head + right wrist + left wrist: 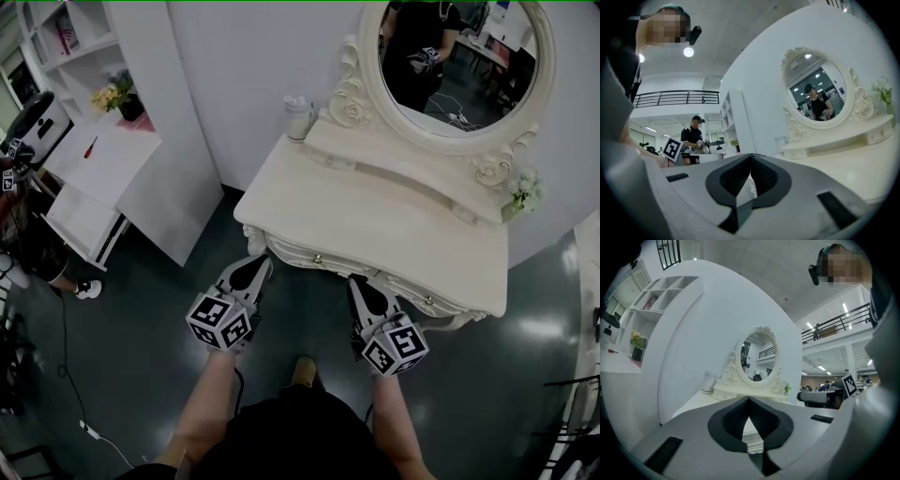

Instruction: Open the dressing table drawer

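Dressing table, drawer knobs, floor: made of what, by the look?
Dressing table: probably painted wood or moulded composite, cream satin; carved rosettes, no grain visible.
Drawer knob: seemingly metal, brassy glint, too small to confirm.
Floor: hard, dark, glossy, perhaps epoxy or sealed concrete; it shows bright reflections.

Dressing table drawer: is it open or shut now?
Shut. In the head view the drawer front sits flush under the tabletop, not pulled out.
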Demonstrator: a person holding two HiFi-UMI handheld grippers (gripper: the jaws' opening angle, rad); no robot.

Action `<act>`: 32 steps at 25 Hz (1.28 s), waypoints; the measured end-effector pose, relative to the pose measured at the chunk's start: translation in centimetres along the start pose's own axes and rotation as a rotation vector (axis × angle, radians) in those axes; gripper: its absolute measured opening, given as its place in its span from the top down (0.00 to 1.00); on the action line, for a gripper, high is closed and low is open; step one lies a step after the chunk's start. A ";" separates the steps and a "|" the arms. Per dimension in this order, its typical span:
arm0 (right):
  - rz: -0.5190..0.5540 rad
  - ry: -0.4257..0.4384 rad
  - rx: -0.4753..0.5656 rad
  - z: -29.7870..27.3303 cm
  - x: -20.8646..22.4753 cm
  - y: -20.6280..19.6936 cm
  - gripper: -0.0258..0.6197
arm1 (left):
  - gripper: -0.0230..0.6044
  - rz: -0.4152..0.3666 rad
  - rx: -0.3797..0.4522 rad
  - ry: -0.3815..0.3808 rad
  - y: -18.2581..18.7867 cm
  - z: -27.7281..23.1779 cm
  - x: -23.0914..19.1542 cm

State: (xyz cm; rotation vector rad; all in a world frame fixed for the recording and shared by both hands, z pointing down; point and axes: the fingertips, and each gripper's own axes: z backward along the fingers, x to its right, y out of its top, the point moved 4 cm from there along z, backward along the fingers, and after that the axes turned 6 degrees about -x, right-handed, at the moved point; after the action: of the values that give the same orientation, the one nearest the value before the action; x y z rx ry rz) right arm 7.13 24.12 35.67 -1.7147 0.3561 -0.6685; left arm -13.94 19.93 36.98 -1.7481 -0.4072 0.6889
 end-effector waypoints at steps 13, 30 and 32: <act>-0.026 0.026 -0.031 -3.1 4.3 -0.3 0.95 | 0.96 0.017 -0.021 0.007 -0.4 -4.4 -1.2; -0.023 0.000 -0.027 -9.6 10.0 2.7 0.95 | 0.96 0.040 -0.033 -0.059 1.4 -13.7 -5.5; -0.026 -0.007 -0.027 -10.4 10.8 2.9 0.95 | 0.96 0.040 -0.040 -0.077 1.5 -15.1 -5.7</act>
State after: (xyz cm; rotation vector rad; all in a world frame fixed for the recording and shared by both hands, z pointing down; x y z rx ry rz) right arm 9.71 9.10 36.91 -1.7497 0.3398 -0.6791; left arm -8.87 4.76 39.47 -1.7753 -0.4423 0.7826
